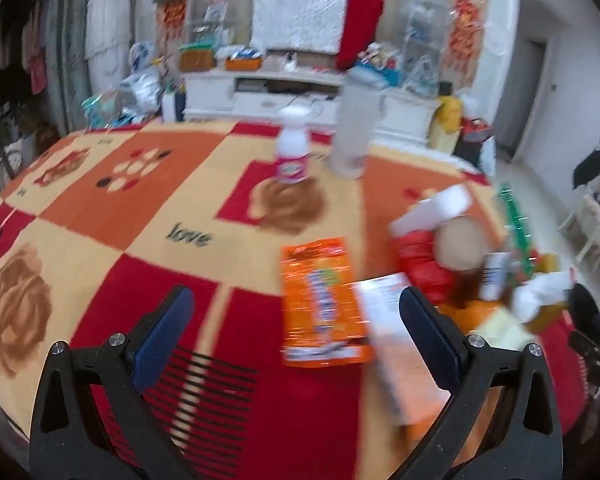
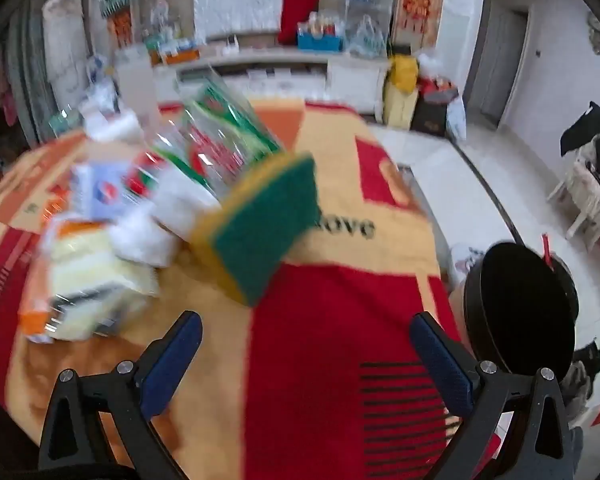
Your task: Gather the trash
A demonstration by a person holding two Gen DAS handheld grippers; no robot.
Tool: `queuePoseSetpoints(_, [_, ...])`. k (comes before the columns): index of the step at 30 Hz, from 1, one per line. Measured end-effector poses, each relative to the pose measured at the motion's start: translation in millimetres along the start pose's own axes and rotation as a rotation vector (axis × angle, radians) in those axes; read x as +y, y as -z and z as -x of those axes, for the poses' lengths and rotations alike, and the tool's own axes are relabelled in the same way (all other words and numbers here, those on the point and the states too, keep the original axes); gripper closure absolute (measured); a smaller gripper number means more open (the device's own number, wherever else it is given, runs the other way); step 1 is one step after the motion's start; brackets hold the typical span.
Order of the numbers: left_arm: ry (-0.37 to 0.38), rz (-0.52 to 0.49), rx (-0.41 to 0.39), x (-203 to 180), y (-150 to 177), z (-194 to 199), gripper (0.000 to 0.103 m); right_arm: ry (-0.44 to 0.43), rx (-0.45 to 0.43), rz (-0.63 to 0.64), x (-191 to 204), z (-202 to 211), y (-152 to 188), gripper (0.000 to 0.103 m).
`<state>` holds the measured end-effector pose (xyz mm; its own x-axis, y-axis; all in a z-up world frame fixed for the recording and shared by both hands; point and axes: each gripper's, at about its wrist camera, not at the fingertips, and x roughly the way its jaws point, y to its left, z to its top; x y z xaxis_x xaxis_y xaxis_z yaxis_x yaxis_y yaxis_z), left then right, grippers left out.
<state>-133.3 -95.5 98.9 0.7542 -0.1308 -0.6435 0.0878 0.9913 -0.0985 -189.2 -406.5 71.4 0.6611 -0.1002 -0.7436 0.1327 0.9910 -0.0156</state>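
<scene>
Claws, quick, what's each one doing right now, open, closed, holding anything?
Left claw: open, empty, over the orange packet.
Right claw: open, empty, just short of the sponge.

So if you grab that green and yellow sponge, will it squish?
Probably: the sponge looks like soft foam with a rough green scrub face, so it should squash between the right gripper pads, weigh little and not slip. It stands tilted on edge, so a push may topple it.
</scene>
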Motion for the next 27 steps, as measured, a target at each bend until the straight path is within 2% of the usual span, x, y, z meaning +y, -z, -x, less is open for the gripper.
queuePoseSetpoints(4, [0.036,-0.038,-0.056,-37.7,-2.9,24.1,0.001,-0.062,-0.116,-0.007,16.2,29.6,-13.2,0.0])
queuePoseSetpoints(8, [0.051,-0.081,-0.102,-64.7,-4.5,42.0,0.001,-0.06,-0.221,-0.01,35.0,53.7,-31.8,0.0])
queuePoseSetpoints(11, [0.059,-0.091,-0.114,-75.2,-5.5,46.3,0.001,-0.07,-0.264,-0.02,38.3,60.5,-42.4,0.0])
queuePoseSetpoints(20, [0.083,-0.047,-0.144,-79.7,-8.3,52.3,0.001,-0.078,-0.292,-0.074,34.9,62.0,-51.8,0.0])
queuePoseSetpoints(27, [0.074,-0.033,-0.173,-77.2,-13.5,55.1,0.001,-0.071,-0.318,-0.084,32.1,64.9,-57.4,0.0])
